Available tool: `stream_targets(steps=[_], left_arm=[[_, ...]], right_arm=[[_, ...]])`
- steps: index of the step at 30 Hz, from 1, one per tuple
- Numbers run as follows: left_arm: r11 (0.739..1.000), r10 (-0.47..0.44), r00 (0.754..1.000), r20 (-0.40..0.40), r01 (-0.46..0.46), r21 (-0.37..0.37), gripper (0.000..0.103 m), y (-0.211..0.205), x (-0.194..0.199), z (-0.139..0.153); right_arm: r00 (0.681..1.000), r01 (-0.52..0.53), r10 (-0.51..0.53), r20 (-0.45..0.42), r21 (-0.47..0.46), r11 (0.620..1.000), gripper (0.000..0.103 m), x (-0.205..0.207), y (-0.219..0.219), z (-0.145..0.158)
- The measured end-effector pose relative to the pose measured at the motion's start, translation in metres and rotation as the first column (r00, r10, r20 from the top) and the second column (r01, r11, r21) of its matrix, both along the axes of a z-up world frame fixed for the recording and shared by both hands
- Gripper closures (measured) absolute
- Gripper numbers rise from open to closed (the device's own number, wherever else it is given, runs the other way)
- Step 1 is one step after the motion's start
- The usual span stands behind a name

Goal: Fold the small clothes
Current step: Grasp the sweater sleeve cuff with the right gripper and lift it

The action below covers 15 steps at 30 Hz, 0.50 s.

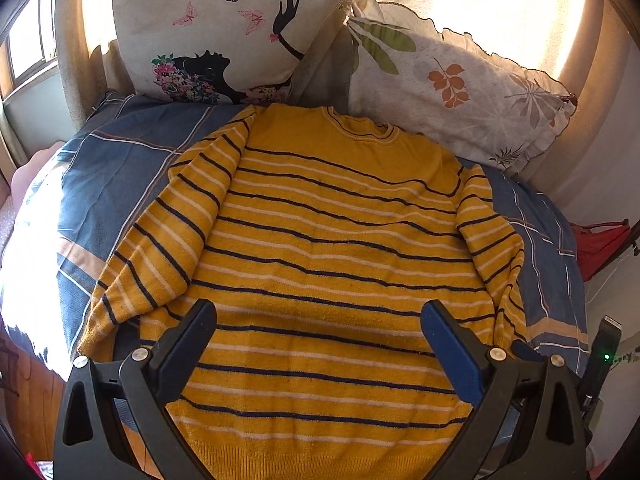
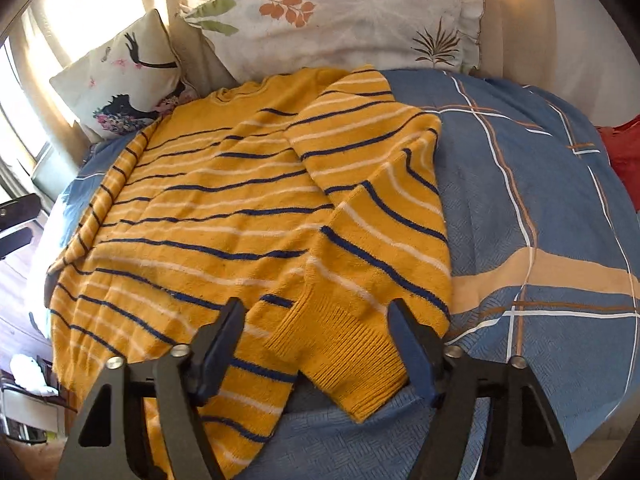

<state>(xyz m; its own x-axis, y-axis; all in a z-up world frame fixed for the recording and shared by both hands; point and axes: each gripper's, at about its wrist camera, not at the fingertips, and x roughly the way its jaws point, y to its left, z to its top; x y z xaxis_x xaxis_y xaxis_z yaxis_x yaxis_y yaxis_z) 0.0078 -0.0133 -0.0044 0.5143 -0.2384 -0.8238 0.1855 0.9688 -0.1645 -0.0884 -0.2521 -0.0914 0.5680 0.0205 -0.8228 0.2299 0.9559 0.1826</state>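
Black fingers of the left gripper (image 1: 320, 320) fill the bottom of the left wrist view, spread wide apart with nothing between them but the sweater below. That yellow sweater (image 1: 320, 240) lies flat in the middle of the frame on a blue plaid bedsheet (image 1: 92, 184). It is soft and fuzzy knit, with thin dark blue and white stripes and a ribbed bottom edge. Its neck hole points to the top of the frame and its bottom edge to the bottom, so its long way runs up and down. One sleeve lies along each side of the body.

At the bottom of the right wrist view, the right gripper (image 2: 316, 320) is also spread wide, holding nothing. The ribbed sleeve cuff (image 2: 340, 356) lies just past its fingers.

Two pillows lean at the top, touching the sweater's neck end. The butterfly pillow (image 1: 216, 36) at upper left shows a black lady shape and flowers. The leaf pillow (image 1: 460, 88) at upper right has a frilly edge. Sunny curtains (image 1: 500, 8) hang behind. Something red (image 1: 600, 248) sits at the right edge.
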Motion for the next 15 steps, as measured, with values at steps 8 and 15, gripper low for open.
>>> stream_targets(steps=[8,15], left_arm=[[1.0,0.004,1.0,0.009,-0.004,0.003,0.001,-0.004,0.003,0.002],[1.0,-0.013,1.0,-0.008,0.013,0.0,0.001,-0.012,0.005,-0.002]], right_arm=[[0.991,0.122,-0.129,0.03,0.166,0.978,0.098,-0.014,-0.061,0.017],[0.865,0.502,-0.497,0.072,-0.148,0.852,0.102,-0.044,-0.197,0.054]])
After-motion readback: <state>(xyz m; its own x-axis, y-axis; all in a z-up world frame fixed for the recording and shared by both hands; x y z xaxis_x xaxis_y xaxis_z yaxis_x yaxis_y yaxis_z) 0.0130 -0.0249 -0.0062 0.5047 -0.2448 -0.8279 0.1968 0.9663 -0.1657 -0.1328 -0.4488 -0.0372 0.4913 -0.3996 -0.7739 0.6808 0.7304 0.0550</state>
